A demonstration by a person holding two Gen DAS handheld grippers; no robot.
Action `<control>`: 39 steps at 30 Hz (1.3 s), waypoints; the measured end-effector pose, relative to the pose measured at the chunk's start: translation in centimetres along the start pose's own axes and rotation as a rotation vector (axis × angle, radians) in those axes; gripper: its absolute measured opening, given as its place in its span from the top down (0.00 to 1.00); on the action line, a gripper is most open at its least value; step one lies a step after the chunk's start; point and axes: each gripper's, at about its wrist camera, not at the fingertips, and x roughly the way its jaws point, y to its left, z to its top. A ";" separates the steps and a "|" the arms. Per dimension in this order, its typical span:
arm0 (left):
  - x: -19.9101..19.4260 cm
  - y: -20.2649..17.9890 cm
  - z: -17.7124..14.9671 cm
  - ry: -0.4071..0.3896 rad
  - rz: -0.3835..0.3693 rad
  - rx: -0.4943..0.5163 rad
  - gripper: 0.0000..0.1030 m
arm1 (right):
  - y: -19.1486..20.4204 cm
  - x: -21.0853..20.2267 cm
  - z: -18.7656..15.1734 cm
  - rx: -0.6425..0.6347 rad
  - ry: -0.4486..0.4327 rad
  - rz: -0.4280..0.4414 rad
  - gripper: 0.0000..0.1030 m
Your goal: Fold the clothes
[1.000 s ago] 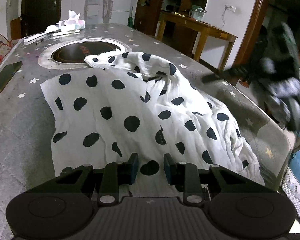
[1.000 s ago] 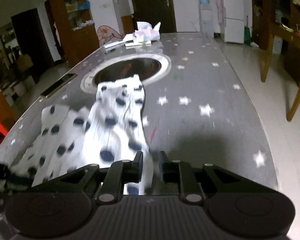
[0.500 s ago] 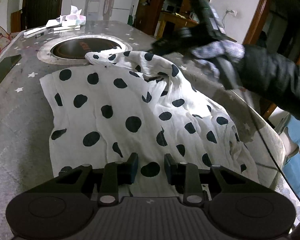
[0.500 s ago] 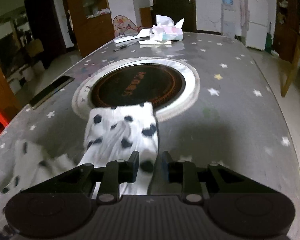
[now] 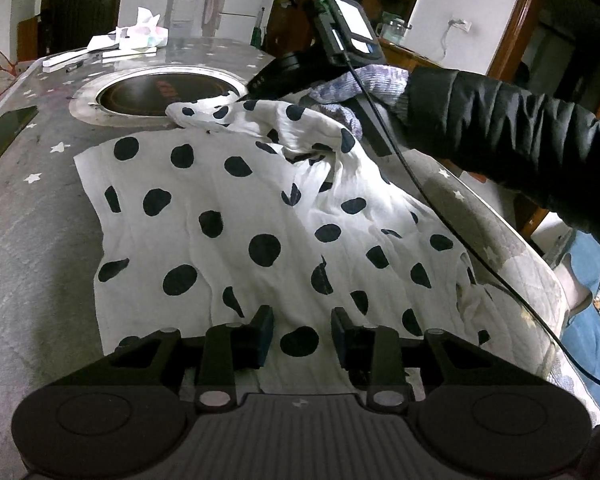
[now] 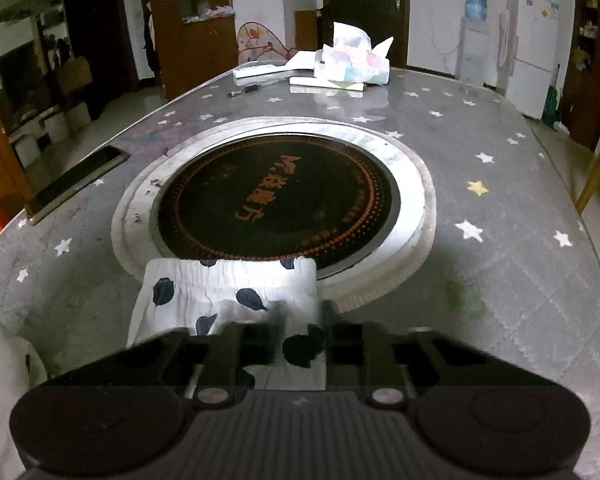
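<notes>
**Polka-dot garment half spread, right tongs pinching the far end**

So the garment is lying across the near half of the counter, white with black dots. Its long axis is running from the near edge, right under the left tongs, away toward the round hob in the middle of the counter. The far end with the elastic hem is just lapping over the hob's metal rim.

The right tongs are the ones nearer that far end. They've just been closing and now they're looking clamped on the cloth, a dotted fold sitting between the blurry jaws. The left tongs are standing narrowly open above the near hem, fabric showing in the gap but the pads not pressing on it, as far as I can tell.

Next move, I'm guessing: that far end is getting carried back toward the near edge, along the long axis, while the left side is pinning or picking up the near hem.

Versus a second ago: the right hand has swung in from off the counter's right side to the far end, sleeve now reaching across the left view. Left tongs are hardly budging, just opening a touch. The garment is lying about the same.
</notes>
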 end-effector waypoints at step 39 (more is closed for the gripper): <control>-0.1 -0.2 -0.2 -0.003 -0.015 0.005 0.61 | 8.4 -4.4 -1.6 -0.235 0.131 0.418 0.74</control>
